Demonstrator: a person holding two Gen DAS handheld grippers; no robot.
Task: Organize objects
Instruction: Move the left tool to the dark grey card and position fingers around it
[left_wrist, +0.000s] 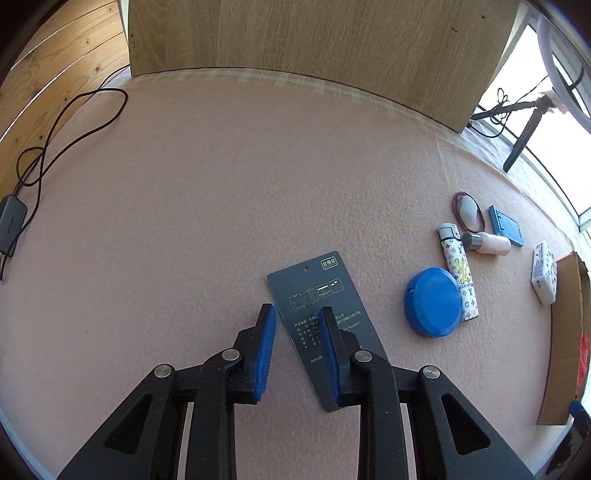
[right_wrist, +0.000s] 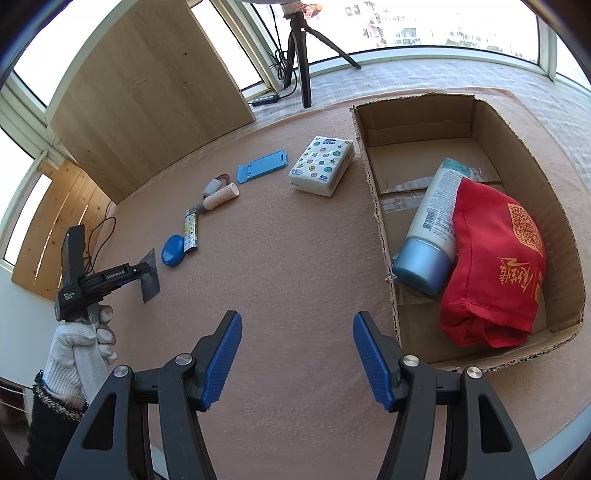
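Left wrist view: left gripper (left_wrist: 297, 354) fingers (left_wrist: 266, 354) astride left edge of dark hang tag (left_wrist: 314, 295), narrowly parted, not pinching. Tag flat on desk (left_wrist: 221, 184), long axis running away from us, tilted; its near end hidden under right finger. Blue round case (left_wrist: 432, 301) right of tag.

Right wrist view: right gripper (right_wrist: 297, 363) released, empty, beside cardboard box (right_wrist: 373, 206). We see gloved hand (right_wrist: 85, 343) far left of box, left gripper nearer tag; contact unclear.
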